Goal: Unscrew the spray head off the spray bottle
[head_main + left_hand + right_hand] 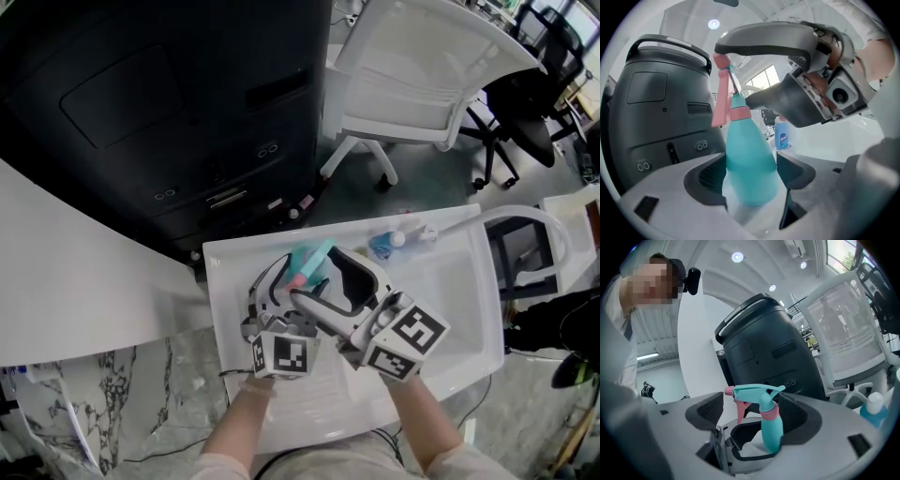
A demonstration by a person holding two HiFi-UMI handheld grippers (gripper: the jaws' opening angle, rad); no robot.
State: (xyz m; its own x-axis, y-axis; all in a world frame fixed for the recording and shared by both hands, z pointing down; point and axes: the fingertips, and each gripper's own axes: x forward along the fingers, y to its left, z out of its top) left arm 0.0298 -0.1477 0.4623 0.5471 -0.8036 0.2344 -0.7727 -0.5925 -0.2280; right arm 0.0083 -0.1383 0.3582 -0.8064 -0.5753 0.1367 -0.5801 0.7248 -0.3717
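A teal spray bottle [314,259] with a pink collar and trigger stands upright over the white tray [450,309]. My left gripper [752,176] is shut on the bottle's teal body [750,164], one pad pressed on each side. The right gripper [752,416] is open, with the teal spray head [754,392] and its pink collar [769,412] between the jaws and a gap on both sides. In the head view both grippers meet at the bottle, the left gripper [286,291] from the near left and the right gripper [330,281] from the near right.
A small blue bottle [386,244] lies at the tray's far side. A large black machine [159,103] stands behind the tray, with a white chair [422,66] to its right. Marble surface [141,403] borders the tray at the near left.
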